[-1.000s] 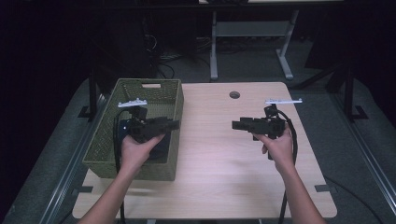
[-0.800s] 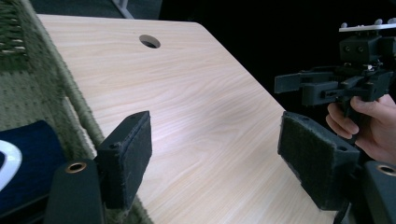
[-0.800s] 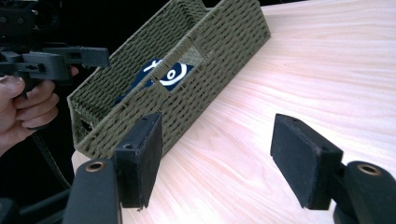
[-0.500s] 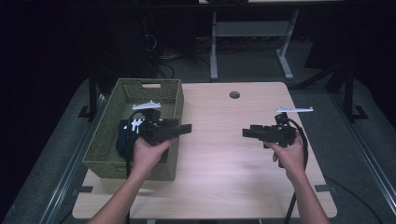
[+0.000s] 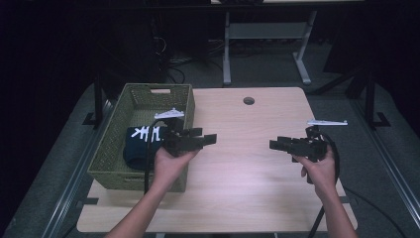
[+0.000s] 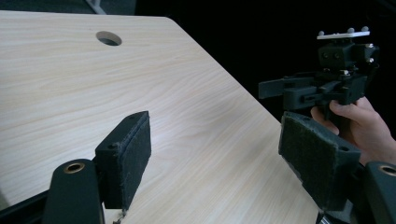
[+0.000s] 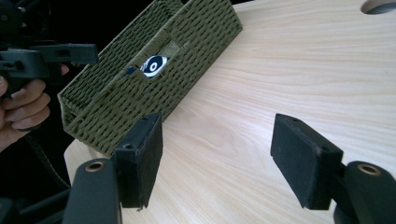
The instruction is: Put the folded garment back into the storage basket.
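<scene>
Inside the green woven basket (image 5: 111, 153), toward its near end, lies the dark folded cloth (image 5: 141, 144) with white markings, let go and touched by nothing. The left gripper (image 5: 210, 139) has moved out of the basket over the past second and now hangs just beside its right wall, jaws spread wide and empty. The right gripper (image 5: 273, 144), well apart from the basket, has drifted farther away, also spread empty. The placing looks finished.
</scene>
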Available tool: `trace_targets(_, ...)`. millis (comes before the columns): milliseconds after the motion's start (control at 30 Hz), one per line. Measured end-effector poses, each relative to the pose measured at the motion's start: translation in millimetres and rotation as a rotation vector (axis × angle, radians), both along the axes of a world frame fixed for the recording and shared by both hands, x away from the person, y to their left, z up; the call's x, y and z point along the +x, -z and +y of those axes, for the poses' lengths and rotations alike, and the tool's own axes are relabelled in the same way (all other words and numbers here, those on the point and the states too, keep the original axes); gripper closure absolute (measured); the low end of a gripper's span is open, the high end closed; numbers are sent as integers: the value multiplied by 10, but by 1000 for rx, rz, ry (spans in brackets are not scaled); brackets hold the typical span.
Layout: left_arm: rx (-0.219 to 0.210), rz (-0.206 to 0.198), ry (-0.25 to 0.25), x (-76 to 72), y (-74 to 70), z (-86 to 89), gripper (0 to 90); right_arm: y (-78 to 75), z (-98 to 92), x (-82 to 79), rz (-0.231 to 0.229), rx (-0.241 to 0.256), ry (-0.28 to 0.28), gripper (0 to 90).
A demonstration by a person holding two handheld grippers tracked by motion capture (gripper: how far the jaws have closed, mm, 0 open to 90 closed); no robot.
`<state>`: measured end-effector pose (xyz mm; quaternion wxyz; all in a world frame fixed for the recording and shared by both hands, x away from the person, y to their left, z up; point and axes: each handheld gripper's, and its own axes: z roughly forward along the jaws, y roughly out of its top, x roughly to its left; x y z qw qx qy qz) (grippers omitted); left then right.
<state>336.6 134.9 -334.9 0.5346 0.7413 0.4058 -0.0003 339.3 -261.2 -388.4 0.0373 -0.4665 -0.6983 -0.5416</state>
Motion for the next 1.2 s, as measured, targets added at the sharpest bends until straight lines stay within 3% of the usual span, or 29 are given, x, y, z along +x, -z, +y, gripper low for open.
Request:
trace_targets(600,21,3,55,-103,158,-386,219,235,-262,-166,34,-20,36,336)
trace_targets(1000,29,7,70,-177,273,-524,219,364,-461,-306,54,-16,73,335)
trace_targets(1200,40,11,91,-232,361,-594,219,419,-508,-374,55,-43,82,334)
